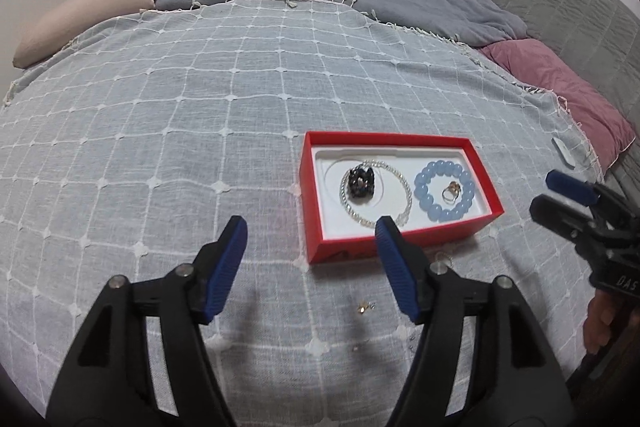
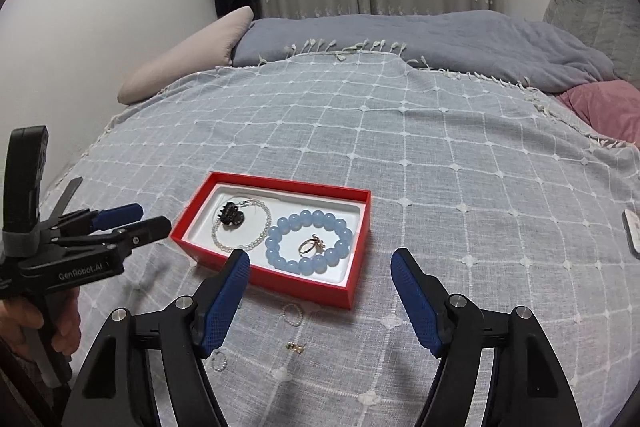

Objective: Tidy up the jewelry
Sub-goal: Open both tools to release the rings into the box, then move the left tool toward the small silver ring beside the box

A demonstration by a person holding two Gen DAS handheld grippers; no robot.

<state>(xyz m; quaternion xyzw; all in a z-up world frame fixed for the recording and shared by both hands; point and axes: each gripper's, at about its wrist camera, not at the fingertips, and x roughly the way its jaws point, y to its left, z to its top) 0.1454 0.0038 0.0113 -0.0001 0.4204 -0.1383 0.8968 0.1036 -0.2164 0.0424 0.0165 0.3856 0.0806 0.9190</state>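
**Box mostly filled, small bits still out**

Left wrist: red box (image 1: 400,187) on the bed holds blue bracelet (image 1: 444,191), ring, chain. Left gripper (image 1: 310,251) fingers wide apart, empty.

Right wrist: right gripper (image 2: 320,279) also spread, empty (pearl ring (image 2: 292,314) and earrings (image 2: 296,347) still on the blanket).

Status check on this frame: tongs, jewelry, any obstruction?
Left tongs and right tongs open, empty. Blue bracelet and ring in red box; small pieces loose on bedspread. Nothing blocking.
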